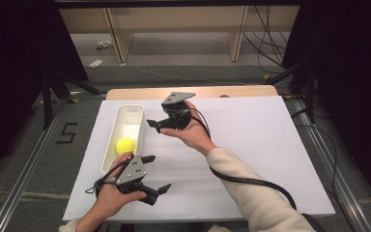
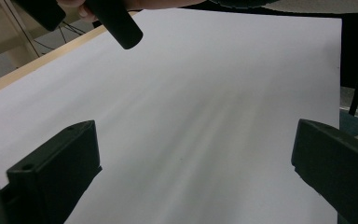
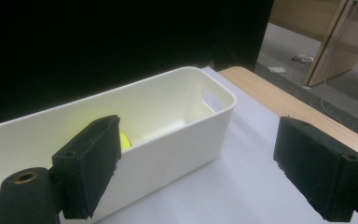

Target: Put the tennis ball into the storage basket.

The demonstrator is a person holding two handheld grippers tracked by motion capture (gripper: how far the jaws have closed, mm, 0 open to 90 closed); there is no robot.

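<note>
A white oblong bin [image 1: 136, 126] stands on the left of the white sheet [image 1: 261, 145], with a yellow ball [image 1: 124, 145] lying inside it. My left gripper [image 1: 158, 173] is held near the front edge, just right of the bin's near end, its jaws wide apart and empty. My right gripper [image 1: 153, 125] hovers right of the bin's middle and points toward it, open and empty. In the right gripper view the bin [image 3: 177, 116] lies ahead of the open gripper [image 3: 196, 154], and the ball [image 3: 126, 140] peeks from behind the left jaw. The left gripper view has its gripper [image 2: 193, 149] over bare sheet [image 2: 205, 93].
The sheet covers a wooden table whose bare edge [image 1: 232, 91] runs along the far side. Beyond it stand wooden shelf legs [image 1: 118, 38] and loose cables [image 1: 265, 43] on the floor. Black stands flank the table. The other gripper's body [image 2: 119, 25] shows at the left gripper view's top.
</note>
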